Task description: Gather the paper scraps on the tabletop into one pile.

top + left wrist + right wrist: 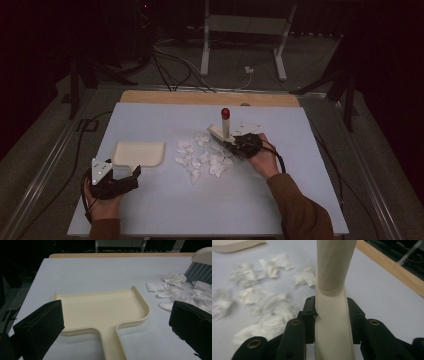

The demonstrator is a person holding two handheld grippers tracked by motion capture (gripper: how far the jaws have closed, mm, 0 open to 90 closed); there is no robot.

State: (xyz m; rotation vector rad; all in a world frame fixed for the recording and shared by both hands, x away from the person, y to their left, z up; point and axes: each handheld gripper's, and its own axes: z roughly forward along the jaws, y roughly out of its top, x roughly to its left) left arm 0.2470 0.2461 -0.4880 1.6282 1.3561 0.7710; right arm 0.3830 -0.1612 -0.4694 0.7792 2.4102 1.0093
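The right gripper (239, 143) is clamping the cream handle of a small brush (334, 305), its jaws pressing against the handle from both sides. In the high view the brush is standing almost upright near the middle of the pale blue table (165, 210), its handle ending in a dark red tip and its head sitting down at the far right edge of the paper scraps (202, 159). The scraps are lying scattered in a loose patch between the brush and the dustpan (139, 153).

The left gripper (120, 179) is resting near the table's front left corner with its jaws standing wide apart and gripping nothing. In the left gripper view the cream dustpan is lying flat on the table, its handle pointing back between the two jaws without touching them, and its open mouth is facing the far side. The brush's grey bristles (201, 271) are showing at the upper right of that view, just beside the nearest scraps
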